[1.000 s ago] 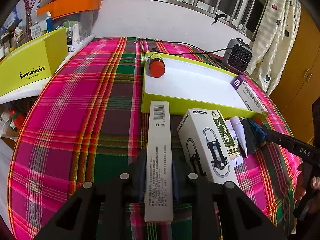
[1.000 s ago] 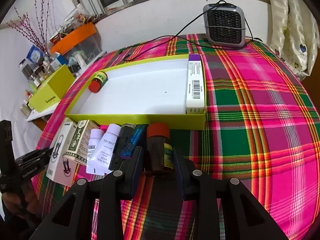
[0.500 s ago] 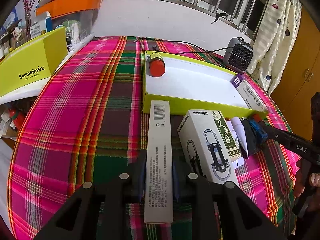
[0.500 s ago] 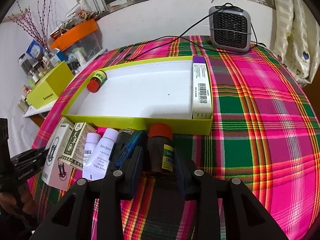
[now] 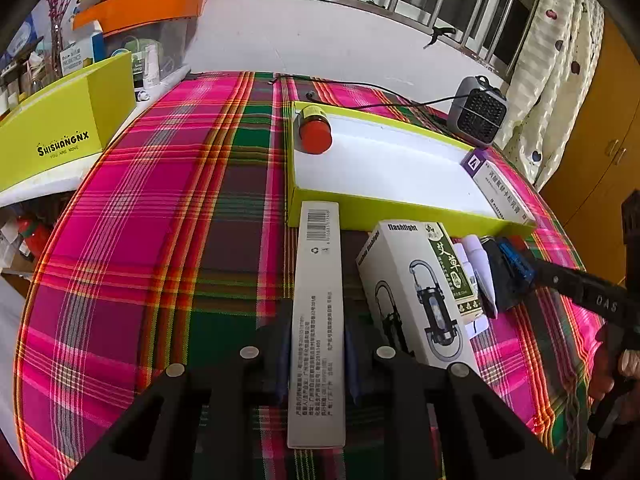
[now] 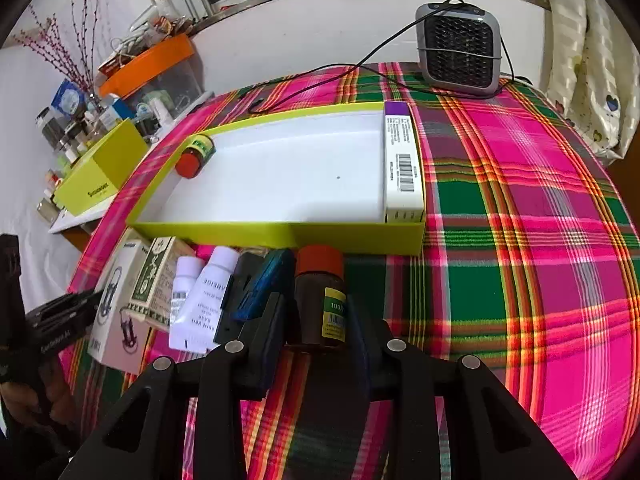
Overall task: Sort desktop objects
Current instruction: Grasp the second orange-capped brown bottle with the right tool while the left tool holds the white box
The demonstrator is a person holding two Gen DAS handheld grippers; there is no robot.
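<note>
Over the last second the tray (image 6: 280, 234) has drawn a little nearer in the right view while the left view barely shifts, so both loads seem poised for placing. The left tool (image 5: 316, 344) pinches a long grey box (image 5: 318, 320), and the right tool (image 6: 318, 320) pinches a brown bottle (image 6: 320, 292) just before the tray's near wall. A flashlight box (image 5: 416, 288), two white tubes (image 6: 200, 304) and a blue item (image 6: 264, 284) crowd the table (image 5: 160, 240) between the tools.

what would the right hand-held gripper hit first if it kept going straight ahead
Probably the near wall of the yellow-green tray. The right hand-held gripper holds a brown bottle whose red cap points at that wall, seemingly close, though depth is unclear.
</note>
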